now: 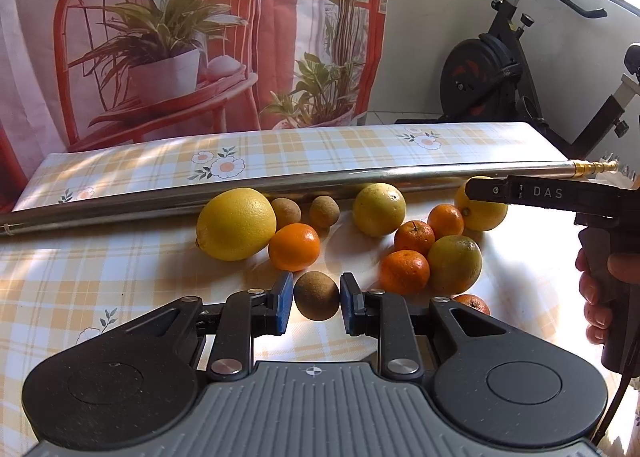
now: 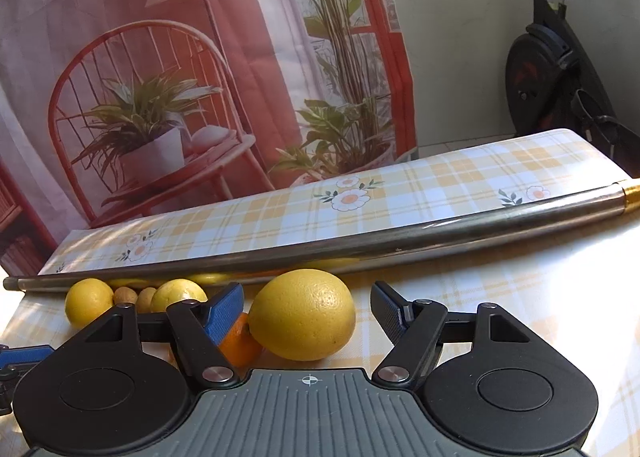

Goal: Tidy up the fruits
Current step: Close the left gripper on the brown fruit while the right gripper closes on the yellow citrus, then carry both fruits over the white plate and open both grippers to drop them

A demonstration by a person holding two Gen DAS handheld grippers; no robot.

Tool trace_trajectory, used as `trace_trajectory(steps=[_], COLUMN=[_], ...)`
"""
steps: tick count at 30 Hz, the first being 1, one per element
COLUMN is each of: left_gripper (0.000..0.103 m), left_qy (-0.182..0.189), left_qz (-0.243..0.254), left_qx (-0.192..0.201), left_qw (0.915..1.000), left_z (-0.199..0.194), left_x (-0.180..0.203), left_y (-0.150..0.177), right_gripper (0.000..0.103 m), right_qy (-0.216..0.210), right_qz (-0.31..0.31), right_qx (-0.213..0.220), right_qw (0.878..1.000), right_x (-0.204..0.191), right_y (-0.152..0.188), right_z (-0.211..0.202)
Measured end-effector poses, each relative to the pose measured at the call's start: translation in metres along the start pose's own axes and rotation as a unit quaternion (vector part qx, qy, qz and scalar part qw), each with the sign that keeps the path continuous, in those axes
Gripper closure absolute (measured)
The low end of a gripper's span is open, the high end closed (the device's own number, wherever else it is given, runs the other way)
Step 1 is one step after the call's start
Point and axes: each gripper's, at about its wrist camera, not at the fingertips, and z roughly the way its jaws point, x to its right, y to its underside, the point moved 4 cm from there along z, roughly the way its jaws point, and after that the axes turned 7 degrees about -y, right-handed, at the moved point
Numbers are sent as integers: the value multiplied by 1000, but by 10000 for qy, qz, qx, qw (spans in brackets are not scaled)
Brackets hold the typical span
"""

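My left gripper [image 1: 316, 303] has its blue pads [image 1: 284, 303] pressed against both sides of a small brown fruit [image 1: 316, 295] that rests on the plaid tablecloth [image 1: 100, 281]. Behind it lie a large lemon [image 1: 236, 223], an orange [image 1: 294, 247], two more brown fruits [image 1: 286, 213], a yellow citrus [image 1: 379, 209] and several mandarins [image 1: 404, 271]. My right gripper [image 2: 306, 311] stands open around another big lemon [image 2: 302, 315], with a gap on each side. An orange [image 2: 238, 345] sits just left of that lemon, partly hidden by the finger.
A long metal pole [image 1: 280, 187] lies across the table just behind the fruit. A hand [image 1: 600, 289] holds the right gripper at the right edge. Beyond the table hang a printed curtain [image 1: 160, 37] and stands an exercise bike [image 1: 488, 73].
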Motion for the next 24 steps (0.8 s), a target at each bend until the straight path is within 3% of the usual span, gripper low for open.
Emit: trace_trajectory(steps=[2,4,6,16,24], left_gripper=[77,76,77,76,76], left_qy=[49,103,103,250,206], left_qz=[-86,-94,-39,-74,333], left_qx=[-53,-29,70,318,359], left_qw=[9999,9999,9999,9992,9986], left_z=[-5,-11,-19,-57,-74], left_x=[-2,-2,-2,-11,-2], left_y=[1,3,6,37,64], right_gripper=[39,44,44,44,44], right_qy=[-79,-236,-120,-146,-91], right_qz=[301,737,944,765,542], right_qx=[-220,-194,-167,112,-118], right_qw=[9993,9968,9953,9969,9984], right_x=[6,13,16,-12,-36], right_y=[2,3,4,27,58], right_z=[11,11,5,-76,-118])
